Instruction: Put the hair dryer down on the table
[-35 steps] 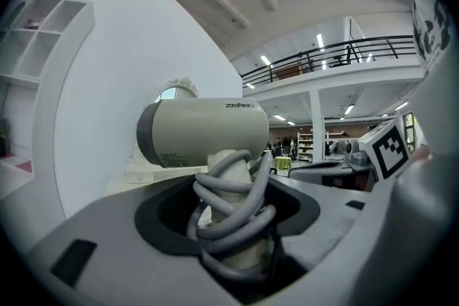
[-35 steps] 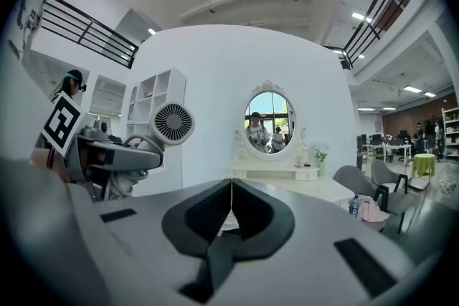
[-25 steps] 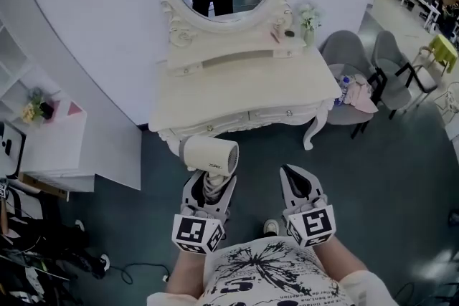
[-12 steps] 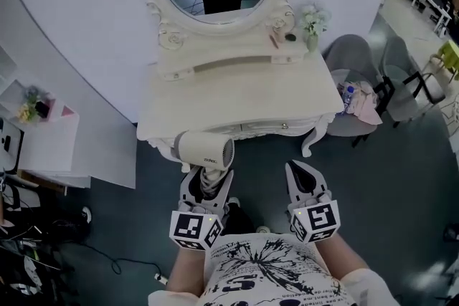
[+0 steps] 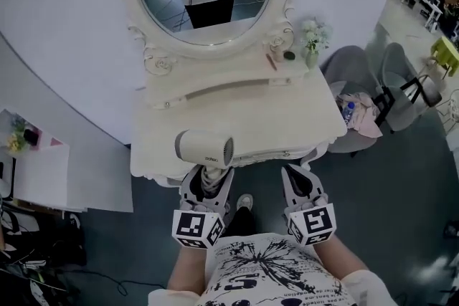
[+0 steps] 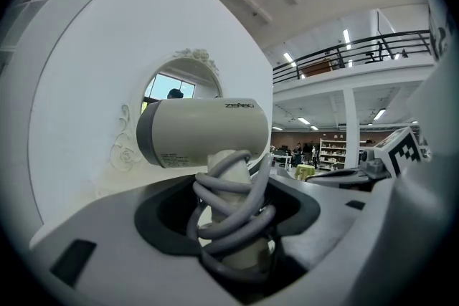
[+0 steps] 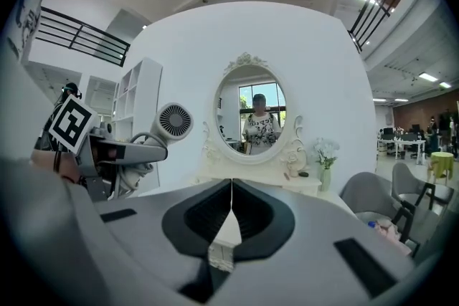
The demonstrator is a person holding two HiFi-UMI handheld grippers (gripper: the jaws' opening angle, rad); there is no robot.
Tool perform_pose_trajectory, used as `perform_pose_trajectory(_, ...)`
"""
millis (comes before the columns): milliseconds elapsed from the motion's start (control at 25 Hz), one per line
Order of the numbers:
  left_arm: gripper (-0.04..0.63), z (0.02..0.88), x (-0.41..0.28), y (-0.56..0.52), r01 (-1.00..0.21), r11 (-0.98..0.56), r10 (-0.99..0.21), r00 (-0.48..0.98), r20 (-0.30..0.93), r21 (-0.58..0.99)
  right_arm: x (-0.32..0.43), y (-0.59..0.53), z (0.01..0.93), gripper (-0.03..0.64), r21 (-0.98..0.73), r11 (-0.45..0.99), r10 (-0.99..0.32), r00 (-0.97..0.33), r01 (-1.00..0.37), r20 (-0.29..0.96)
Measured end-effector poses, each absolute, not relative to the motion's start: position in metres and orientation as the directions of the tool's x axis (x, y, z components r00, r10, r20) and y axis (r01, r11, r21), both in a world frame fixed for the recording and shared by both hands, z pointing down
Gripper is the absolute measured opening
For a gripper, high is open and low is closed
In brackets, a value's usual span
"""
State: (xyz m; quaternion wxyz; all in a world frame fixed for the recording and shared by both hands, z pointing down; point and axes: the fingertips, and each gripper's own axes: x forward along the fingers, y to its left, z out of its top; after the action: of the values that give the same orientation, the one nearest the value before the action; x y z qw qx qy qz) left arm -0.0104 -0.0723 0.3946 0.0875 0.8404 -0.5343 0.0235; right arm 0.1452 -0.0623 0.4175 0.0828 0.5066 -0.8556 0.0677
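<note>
Head view: the dressing table has slid in beneath me this last second, so the hair dryer now hangs over its front edge, ready, I judge, for lowering. My left gripper pinches its cord-wrapped handle, cream barrel with a grey rear cap level above; my right gripper is pressed together, empty.

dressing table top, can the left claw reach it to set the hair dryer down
Probably yes: the left claw grips the hair dryer by its cord-wrapped handle at the front edge of the dressing table, whose top ahead looks bare.
</note>
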Motion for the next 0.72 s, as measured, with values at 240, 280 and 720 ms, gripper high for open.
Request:
perform_pose_trajectory(240,0.267,0.397,-0.023,-0.141,-0.886,-0.45,-0.876,0.462,0.139,0.11,0.128,-0.133,0.415,0.018,-0.022,0.46,-0.867,-0.455,-0.887,0.205)
perform_pose_trajectory(280,0.267,0.398,-0.028,-0.153,-0.883,-0.455,-0.873,0.467,0.142,0.113,0.121,-0.145,0.414,0.018,-0.018,0.461,-0.867,-0.454,-0.887,0.203)
perform_pose_trajectory(720,0.267,0.423,-0.073,-0.236,-0.886,-0.444,-0.86,0.463,0.215,0.132,0.069,-0.242,0.423,0.018,-0.021,0.483,-0.85,-0.475,-0.875,0.227)
